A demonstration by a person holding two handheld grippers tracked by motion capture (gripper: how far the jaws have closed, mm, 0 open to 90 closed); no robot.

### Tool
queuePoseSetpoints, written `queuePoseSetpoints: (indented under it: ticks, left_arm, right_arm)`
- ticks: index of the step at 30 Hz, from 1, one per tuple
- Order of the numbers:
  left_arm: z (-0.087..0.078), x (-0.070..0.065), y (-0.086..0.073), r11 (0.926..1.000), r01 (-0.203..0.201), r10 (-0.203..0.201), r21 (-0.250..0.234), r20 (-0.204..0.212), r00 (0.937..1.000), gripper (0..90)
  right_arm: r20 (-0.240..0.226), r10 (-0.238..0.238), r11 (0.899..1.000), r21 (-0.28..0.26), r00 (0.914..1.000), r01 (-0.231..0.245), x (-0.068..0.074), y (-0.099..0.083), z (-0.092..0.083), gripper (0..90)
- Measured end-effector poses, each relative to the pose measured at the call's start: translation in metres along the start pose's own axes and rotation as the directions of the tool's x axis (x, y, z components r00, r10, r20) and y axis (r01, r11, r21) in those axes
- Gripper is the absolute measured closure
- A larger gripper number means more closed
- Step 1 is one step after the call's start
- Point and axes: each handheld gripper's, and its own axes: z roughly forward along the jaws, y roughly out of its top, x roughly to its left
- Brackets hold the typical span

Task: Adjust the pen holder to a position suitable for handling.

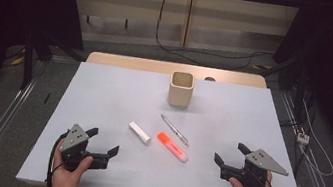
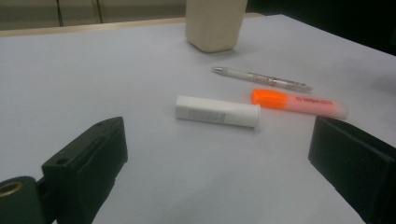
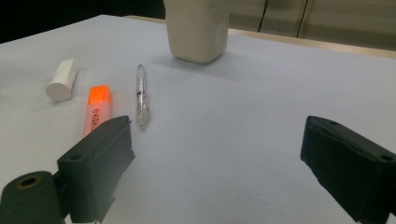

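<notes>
Near the front edge of the counter [image 1: 103, 93] your left tongs [image 1: 105, 142] sit low with jaws spread wide, nothing between them; your right tongs [image 1: 230, 154] mirror that on the other side, also wide open and empty; both hands rest on the counter surface. Between the two tongs, mid-counter, three items lie flat in a loose row: white tube [image 1: 139, 133] closest to your left tongs, orange highlighter [image 1: 172, 146] just beside it, clear pen [image 1: 174, 129] just behind the highlighter; none of them touching each other as far as the high view shows. Beige cup [image 1: 181, 88] stands upright farther back, well apart from both tongs. Left gripper view has the white tube lying crosswise ahead of the jaws, not between them.
</notes>
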Motion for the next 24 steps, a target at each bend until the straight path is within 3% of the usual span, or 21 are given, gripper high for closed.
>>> queuePoseSetpoints:
  ticks: [8,14,19,24]
  left_arm:
    - [0.002,0.002,0.000,0.9999,-0.003,0.003,0.015,0.004,1.0000,4.4]
    - [0.002,0.002,-0.001,0.9997,-0.002,0.002,0.026,0.008,1.0000,4.3]
    - [0.003,0.003,-0.001,0.9995,-0.014,0.013,0.029,0.012,0.9998,4.2]
    - [0.001,0.004,-0.003,0.9996,-0.010,0.010,0.025,0.011,0.9999,4.2]
  right_arm:
    - [-0.023,-0.007,0.999,0.035,0.9997,0.008,-0.001,0.002,-0.001,12.3]
    - [-0.014,-0.023,0.998,0.053,0.9996,0.024,-0.004,0.008,0.003,13.5]
    - [-0.054,-0.024,0.995,0.096,0.9982,0.030,-0.008,0.017,0.016,13.1]
    - [-0.065,-0.035,0.995,0.092,0.9972,0.041,-0.012,0.034,0.032,12.6]
